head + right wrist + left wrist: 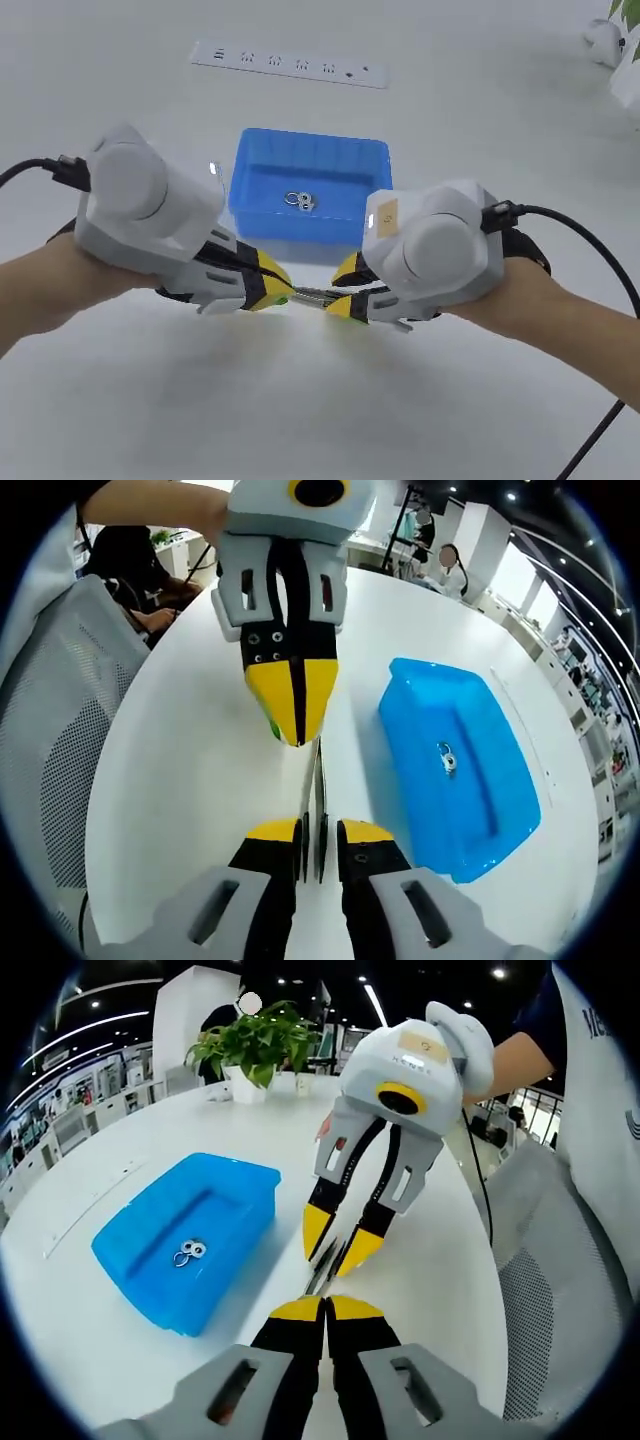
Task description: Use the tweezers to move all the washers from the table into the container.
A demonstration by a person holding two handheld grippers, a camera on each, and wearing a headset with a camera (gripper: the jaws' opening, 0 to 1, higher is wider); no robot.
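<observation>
Thin metal tweezers (pixel 312 295) span the short gap between my two grippers, which face each other tip to tip just in front of the blue container (pixel 310 142). My left gripper (pixel 286 291) has its jaws pressed together on one end of the tweezers (pixel 322 1272). My right gripper (pixel 336 290) is shut on the other end, and both blades (pixel 317 780) show between its jaws. A small cluster of washers (pixel 300 200) lies on the container floor, also seen in the left gripper view (pixel 188 1252) and the right gripper view (pixel 447 760).
A white power strip (pixel 290 63) lies beyond the container on the white table. A potted plant (pixel 260 1040) stands at the far table corner. A mesh chair (pixel 50 710) sits by the table's near edge. Black cables (pixel 590 240) trail from both grippers.
</observation>
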